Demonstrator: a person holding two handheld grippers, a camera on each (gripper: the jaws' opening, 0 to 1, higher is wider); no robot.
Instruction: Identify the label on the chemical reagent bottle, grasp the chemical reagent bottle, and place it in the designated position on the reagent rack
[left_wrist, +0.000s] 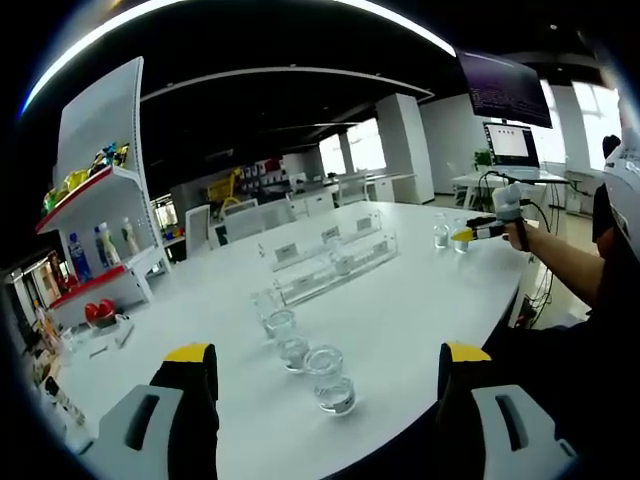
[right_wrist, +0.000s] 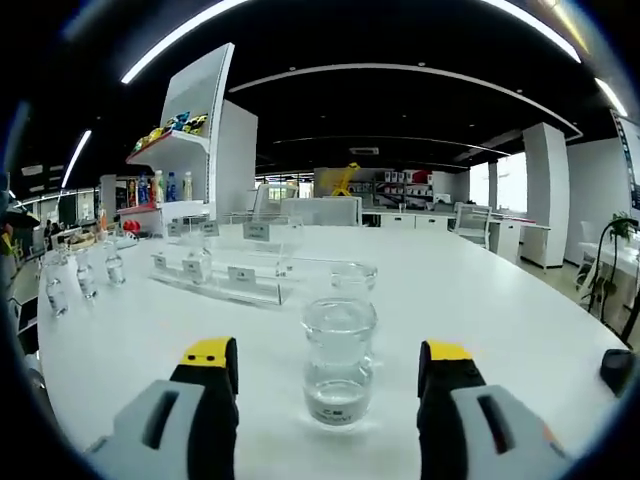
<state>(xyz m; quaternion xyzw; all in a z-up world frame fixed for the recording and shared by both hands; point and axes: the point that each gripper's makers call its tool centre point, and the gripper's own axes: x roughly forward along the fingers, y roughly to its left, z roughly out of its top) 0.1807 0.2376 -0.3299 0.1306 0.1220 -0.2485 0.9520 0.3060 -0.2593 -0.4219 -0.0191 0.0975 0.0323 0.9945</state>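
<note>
Here both claws gape; the reagent bottle (right_wrist: 339, 360) stands upright between right claw (right_wrist: 330, 372) jaws.

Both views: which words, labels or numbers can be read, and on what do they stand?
None can be read.
Label on the near bottle: dark marks, too blurred.
Tags on the rack: too small.
Tags on the rack in the left gripper view: blank or too small.
Monitor: blurred.

Clear glass reagent bottle (right_wrist: 339, 360), glossy w/ liquid inside. Smooth white matt table (right_wrist: 480, 300). Transparent acrylic reagent rack (right_wrist: 225, 270). Gripper jaws: matt black plastic, yellow tips.
</note>
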